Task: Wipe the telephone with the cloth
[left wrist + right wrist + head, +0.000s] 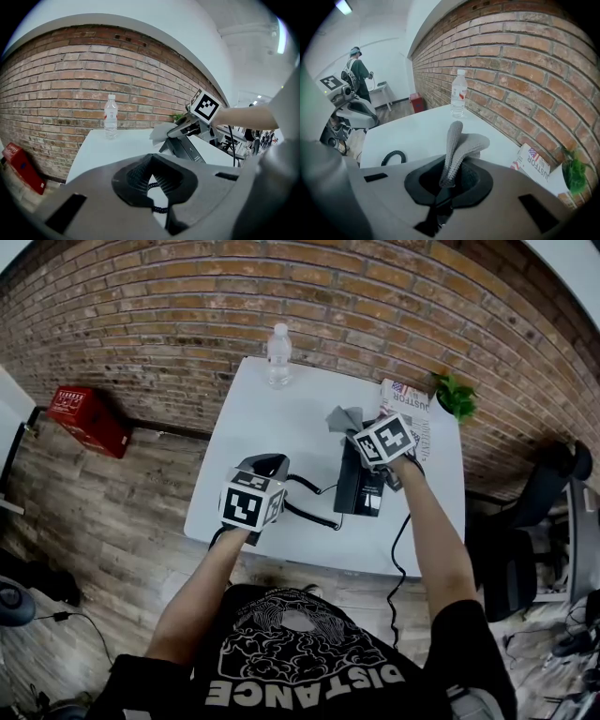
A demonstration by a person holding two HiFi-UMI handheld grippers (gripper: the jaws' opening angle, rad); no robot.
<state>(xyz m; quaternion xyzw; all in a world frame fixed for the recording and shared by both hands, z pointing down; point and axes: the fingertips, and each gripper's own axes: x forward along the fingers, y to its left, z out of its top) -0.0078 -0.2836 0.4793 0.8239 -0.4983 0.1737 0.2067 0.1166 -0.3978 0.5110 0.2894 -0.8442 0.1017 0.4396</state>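
The right gripper [449,174] pinches the grey knitted cloth [465,143] over the black desk telephone [362,487], poised to wipe. The left gripper [153,179] clamps the black coiled cord [314,517], seemingly holding it aside toward the white tabletop's [281,399] left edge.

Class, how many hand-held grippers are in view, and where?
2. The left hand-held gripper, coiled cord in its jaws, is over the table's near left; the right hand-held gripper, pinching the cloth, is above the telephone.
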